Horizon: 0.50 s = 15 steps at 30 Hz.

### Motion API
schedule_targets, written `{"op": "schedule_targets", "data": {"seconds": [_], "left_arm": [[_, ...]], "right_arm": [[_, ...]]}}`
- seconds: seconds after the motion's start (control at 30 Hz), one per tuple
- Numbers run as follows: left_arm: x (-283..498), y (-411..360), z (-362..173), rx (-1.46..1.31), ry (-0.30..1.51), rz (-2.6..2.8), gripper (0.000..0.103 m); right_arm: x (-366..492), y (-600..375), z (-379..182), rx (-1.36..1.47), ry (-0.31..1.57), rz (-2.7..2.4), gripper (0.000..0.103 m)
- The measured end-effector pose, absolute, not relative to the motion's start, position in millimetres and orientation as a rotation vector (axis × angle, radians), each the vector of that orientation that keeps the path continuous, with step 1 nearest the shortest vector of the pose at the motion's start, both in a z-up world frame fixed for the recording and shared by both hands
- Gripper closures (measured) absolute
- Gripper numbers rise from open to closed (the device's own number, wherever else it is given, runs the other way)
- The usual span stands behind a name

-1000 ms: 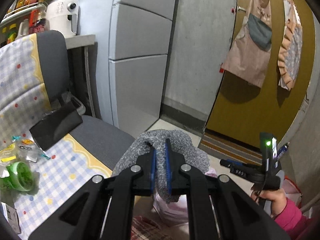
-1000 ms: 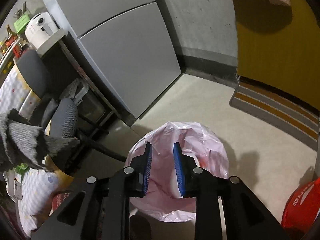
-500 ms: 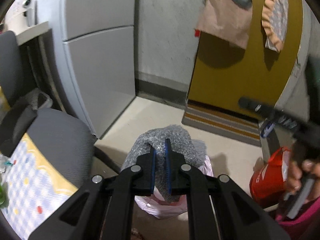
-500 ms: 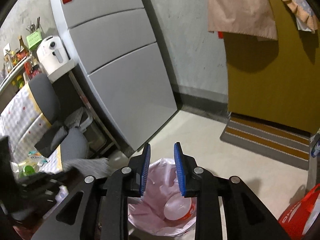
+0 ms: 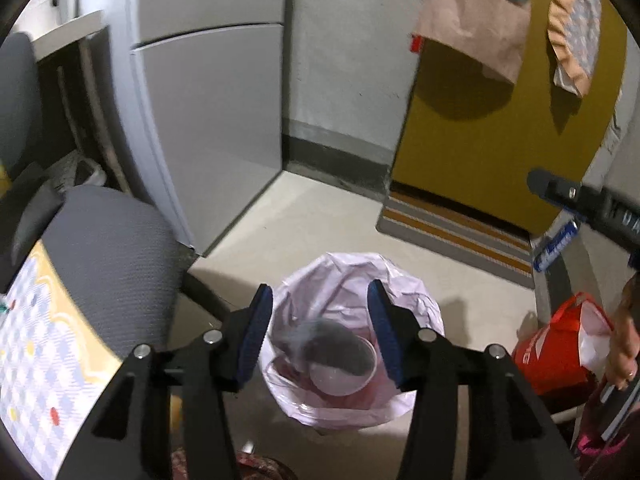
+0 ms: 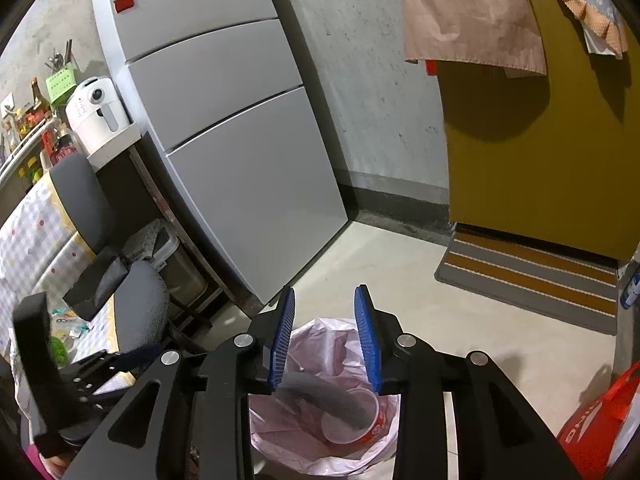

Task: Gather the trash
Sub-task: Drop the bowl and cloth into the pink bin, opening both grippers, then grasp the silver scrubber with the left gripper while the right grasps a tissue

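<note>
Left hand-held gripper point(image 5: 320, 328) is over the pink trash bag point(image 5: 404, 292), jaws opening, nothing between the pads. The grey sock point(image 5: 332, 344) is released and blurred, inside the bag mouth, lying over a clear plastic cup point(image 5: 344, 380) at the bag's centre.

Right hand-held gripper point(image 6: 324, 336) hangs above the same bag point(image 6: 320, 336), jaws opening, empty, no contact with anything. In the right wrist view the sock point(image 6: 328, 396) drapes across the red-rimmed cup point(image 6: 360, 420) inside the bag, running from 10 o'clock to 4 o'clock.

Bag stands on the floor point(image 6: 420, 292). Grey chair point(image 5: 108, 264) with checked cover at 9 o'clock of the bag, fridge point(image 6: 240, 140) at 11 o'clock, striped doormat point(image 6: 532, 276) at 1 o'clock, red shopping bag point(image 5: 560, 344) at 3 o'clock. A person's hand point(image 5: 624, 344) shows at the right edge of the left wrist view, just beside the red bag.
</note>
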State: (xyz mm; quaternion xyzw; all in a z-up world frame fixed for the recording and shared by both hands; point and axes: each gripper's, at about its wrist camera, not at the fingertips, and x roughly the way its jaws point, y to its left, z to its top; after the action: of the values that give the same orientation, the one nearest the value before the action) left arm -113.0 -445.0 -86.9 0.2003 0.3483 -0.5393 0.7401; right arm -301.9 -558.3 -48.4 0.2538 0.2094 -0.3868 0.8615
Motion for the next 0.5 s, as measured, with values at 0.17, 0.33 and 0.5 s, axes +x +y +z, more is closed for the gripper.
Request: {"op": "schedule_targets", "data": {"seconds": [0.17, 0.33, 0.5], "left_arm": [[-98.6, -409.0, -73.0, 0.384, 0.723, -1.112, 0.055], [-78.4, -355.9, -55.7, 0.34, 0.682, -1.007, 0.054], [-52.8, -292.8, -37.1, 0.29, 0.656, -0.864, 0.048]], "right_arm": [[-290.8, -546.3, -44.3, 0.517, 0.413, -0.744, 0.068], [-265.1, -530.8, -34.0, 0.539, 0.413, -0.65, 0.068], [-213.7, -495.0, -17.6, 0.456, 0.459, -0.52, 0.068]]}}
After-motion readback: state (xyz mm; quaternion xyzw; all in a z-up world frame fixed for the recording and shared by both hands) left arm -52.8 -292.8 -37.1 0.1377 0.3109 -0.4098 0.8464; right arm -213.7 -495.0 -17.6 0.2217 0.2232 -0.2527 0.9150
